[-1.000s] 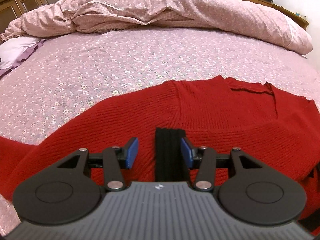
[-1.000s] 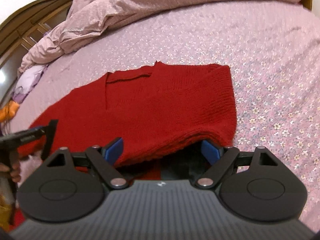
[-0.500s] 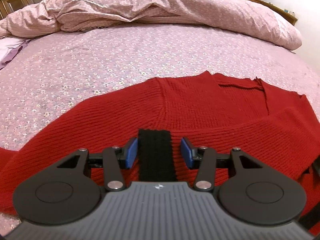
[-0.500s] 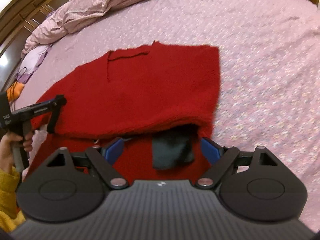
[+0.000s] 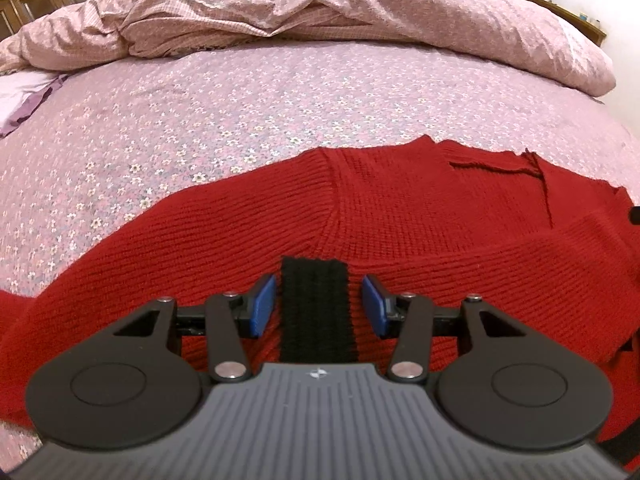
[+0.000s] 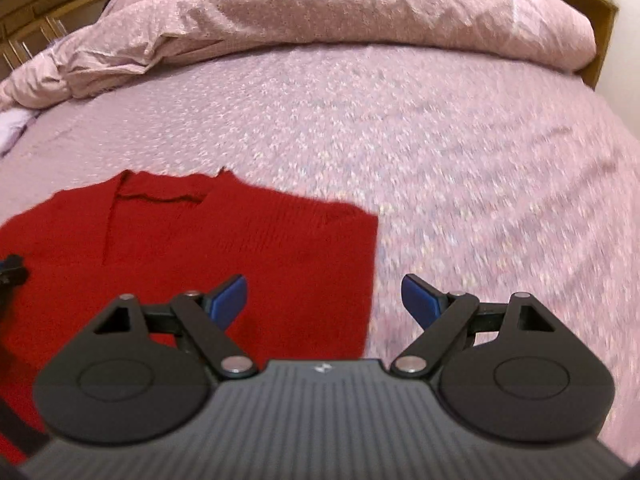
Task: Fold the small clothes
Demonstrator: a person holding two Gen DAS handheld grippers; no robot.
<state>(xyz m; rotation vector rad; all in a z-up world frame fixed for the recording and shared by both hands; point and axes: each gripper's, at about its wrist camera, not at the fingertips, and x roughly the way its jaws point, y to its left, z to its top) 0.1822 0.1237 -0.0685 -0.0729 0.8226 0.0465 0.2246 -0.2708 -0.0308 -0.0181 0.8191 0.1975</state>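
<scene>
A red knit sweater (image 5: 400,216) lies on the bed, its right side folded over with a straight edge (image 6: 370,272). Its neckline (image 6: 160,196) faces the far side. In the left wrist view a black ribbed cuff (image 5: 314,312) lies on the red knit between the fingers of my left gripper (image 5: 318,310), which is open just above it. My right gripper (image 6: 324,300) is open and empty, raised over the sweater's folded right edge.
The bed sheet (image 6: 460,184) is pink with small flowers. A crumpled pink duvet (image 5: 320,4) lies along the far side. A white and purple cloth (image 5: 20,100) lies at the far left. A wooden headboard (image 6: 600,16) is behind.
My right gripper has lifted away from the sweater's near edge and swung right, and the dark cuff is out of its view. My left gripper has shifted slightly so the black cuff sits centred between its fingers.
</scene>
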